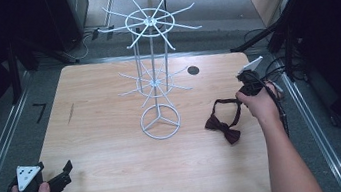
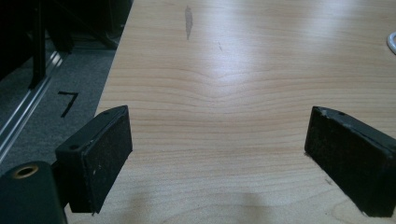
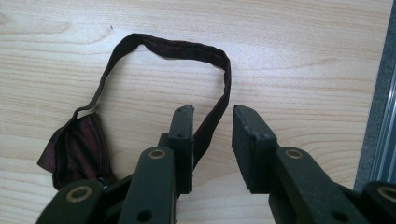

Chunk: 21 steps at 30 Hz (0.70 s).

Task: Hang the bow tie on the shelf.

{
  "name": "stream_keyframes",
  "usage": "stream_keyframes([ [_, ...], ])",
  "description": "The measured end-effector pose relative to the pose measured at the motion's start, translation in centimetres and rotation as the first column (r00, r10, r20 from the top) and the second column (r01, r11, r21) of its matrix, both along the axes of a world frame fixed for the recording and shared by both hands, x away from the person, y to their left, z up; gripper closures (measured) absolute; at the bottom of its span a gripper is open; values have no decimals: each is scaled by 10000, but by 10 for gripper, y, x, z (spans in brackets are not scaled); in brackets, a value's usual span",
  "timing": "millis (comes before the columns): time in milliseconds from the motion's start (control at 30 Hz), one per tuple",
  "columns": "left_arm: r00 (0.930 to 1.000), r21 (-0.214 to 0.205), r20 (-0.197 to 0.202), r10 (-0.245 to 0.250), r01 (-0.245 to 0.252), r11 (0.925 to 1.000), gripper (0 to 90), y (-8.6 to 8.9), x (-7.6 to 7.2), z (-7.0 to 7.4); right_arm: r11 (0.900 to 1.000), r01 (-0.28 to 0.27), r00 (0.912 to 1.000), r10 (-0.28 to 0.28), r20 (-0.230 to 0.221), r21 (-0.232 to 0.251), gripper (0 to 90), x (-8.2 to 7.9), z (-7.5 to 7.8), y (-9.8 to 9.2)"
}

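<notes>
Overhead light, table [image 2: 243, 70] glare, dark surrounds, soft focus.

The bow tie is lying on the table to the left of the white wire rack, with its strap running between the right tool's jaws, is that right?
Not quite: the bow tie lies to the right of the white wire rack, as the high view shows. It is on the table, and its strap does run between the jaws of the right tool.
</notes>
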State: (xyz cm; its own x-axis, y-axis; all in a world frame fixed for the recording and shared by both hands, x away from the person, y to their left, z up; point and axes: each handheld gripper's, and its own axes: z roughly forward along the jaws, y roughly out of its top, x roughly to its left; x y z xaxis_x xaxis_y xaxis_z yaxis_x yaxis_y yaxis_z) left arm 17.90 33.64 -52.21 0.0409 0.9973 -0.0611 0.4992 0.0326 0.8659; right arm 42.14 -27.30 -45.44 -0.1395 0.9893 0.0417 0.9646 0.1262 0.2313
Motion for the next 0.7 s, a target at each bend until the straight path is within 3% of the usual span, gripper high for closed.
stream_keyframes([
  [467, 10000, -21, 11, -1, 1, 10000, 82, 0, 0, 0, 9991, 354, 9982, -364, -471, -230, 683, 12, -17, 4],
  [700, 10000, -11, -2, -12, 12, 10000, 82, 0, 0, 0, 9975, 555, 9976, -572, -388, -428, 750, 11, -30, 0],
])
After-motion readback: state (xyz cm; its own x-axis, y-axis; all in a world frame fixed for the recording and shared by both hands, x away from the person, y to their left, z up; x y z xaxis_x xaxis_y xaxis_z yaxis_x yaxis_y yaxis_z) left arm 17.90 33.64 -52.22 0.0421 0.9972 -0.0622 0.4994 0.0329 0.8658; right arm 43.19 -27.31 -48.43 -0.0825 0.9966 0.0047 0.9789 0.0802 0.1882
